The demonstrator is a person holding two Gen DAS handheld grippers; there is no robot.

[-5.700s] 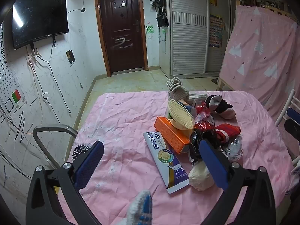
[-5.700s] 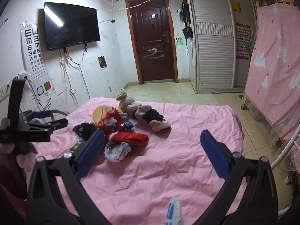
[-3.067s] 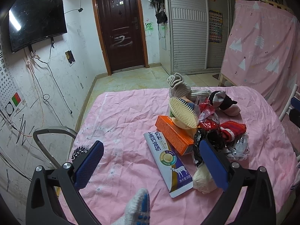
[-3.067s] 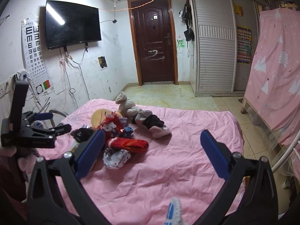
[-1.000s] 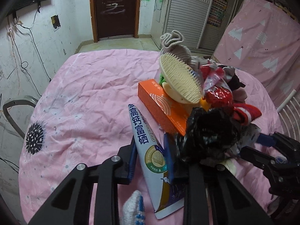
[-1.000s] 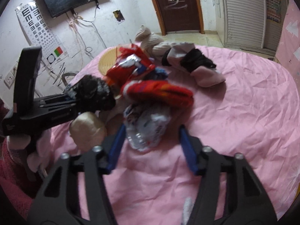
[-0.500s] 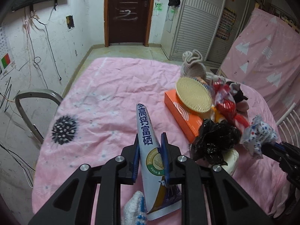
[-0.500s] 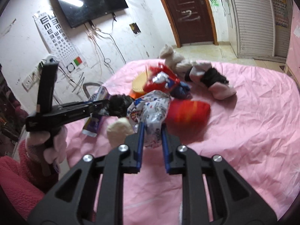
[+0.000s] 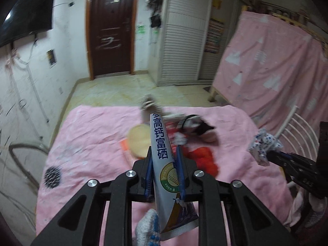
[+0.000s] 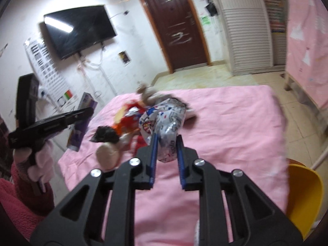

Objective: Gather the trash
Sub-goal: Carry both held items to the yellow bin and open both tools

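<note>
Up off the pink bedspread (image 9: 98, 135), both grippers carry a piece of trash. The left gripper (image 9: 164, 153) has its jaws nearly together, clamped on a long flat milk-powder pouch (image 9: 162, 153) with blue Chinese lettering and a round yellow-green emblem; the pouch stands tilted between the blue pads, its narrow end pointing away and its torn lower end hanging beside a knit-gloved fingertip (image 9: 148, 228). In the right wrist view that same pouch shows its purple side (image 10: 82, 121), held in the air past the near left corner of the bed.

The right gripper (image 10: 167, 139) is closed down as far as it goes on a crumpled white plastic wrapper (image 10: 164, 123) printed in red and blue — the wrapper bulges above the pads and is clear of the cloth. From the left wrist view it shows as a bunched wad (image 9: 264, 145) at the tip of the right gripper, out beyond the bed's right edge.

Left on the bedspread is a blurred heap: a round yellow brush (image 9: 138, 141) on an orange box (image 9: 124, 144), a red knit item (image 9: 203, 157), a black plastic bag (image 10: 105, 134), a beige lump (image 10: 106, 153) and red snack wrappers (image 10: 131, 110). A yellow chair (image 10: 303, 196) stands by the bed's right side.
</note>
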